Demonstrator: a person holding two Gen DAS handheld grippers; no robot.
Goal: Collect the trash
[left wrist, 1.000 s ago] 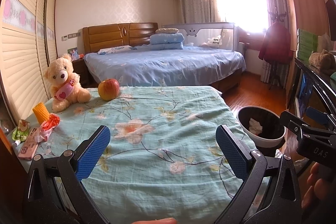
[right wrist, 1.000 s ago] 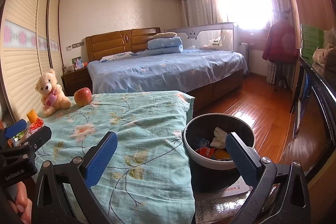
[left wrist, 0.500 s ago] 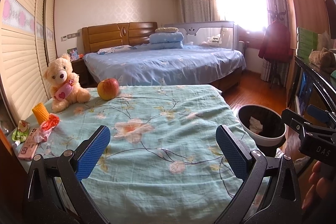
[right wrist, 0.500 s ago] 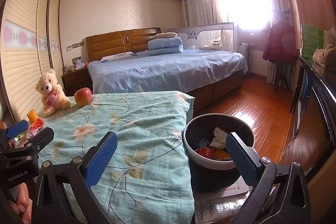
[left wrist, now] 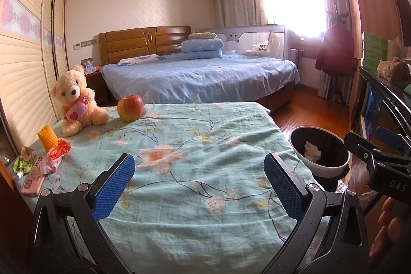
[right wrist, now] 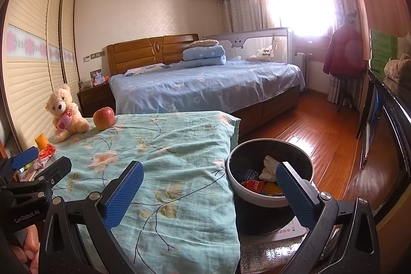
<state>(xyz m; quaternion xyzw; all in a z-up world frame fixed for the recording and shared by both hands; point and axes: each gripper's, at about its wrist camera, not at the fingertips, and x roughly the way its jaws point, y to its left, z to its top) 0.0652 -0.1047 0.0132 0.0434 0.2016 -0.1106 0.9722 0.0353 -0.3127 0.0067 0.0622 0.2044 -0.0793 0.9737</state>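
Observation:
My left gripper (left wrist: 199,180) hangs open over the near part of the floral blue cloth (left wrist: 185,166), nothing between its blue pads. Far left on the cloth lie a red-and-pink crumpled wrapper (left wrist: 56,154) and a green pouch (left wrist: 23,162). My right gripper (right wrist: 209,186) is open too, straddling the cloth's right edge and the trash bin (right wrist: 269,199). That black bin with a white rim holds white tissue and coloured wrappers. It also shows at the right of the left wrist view, the trash bin (left wrist: 331,170).
A teddy bear (left wrist: 74,100), an apple (left wrist: 130,107), a yellow corn-shaped piece (left wrist: 47,139) and a pink phone (left wrist: 34,177) sit along the cloth's left and far side. A big blue bed (left wrist: 200,80) lies beyond. Wooden floor (right wrist: 308,130) runs right; a dark cabinet (right wrist: 390,114) lines the right wall.
Barely anything moved. The left wrist view has drifted slightly, and both grippers stay open in the same spots.

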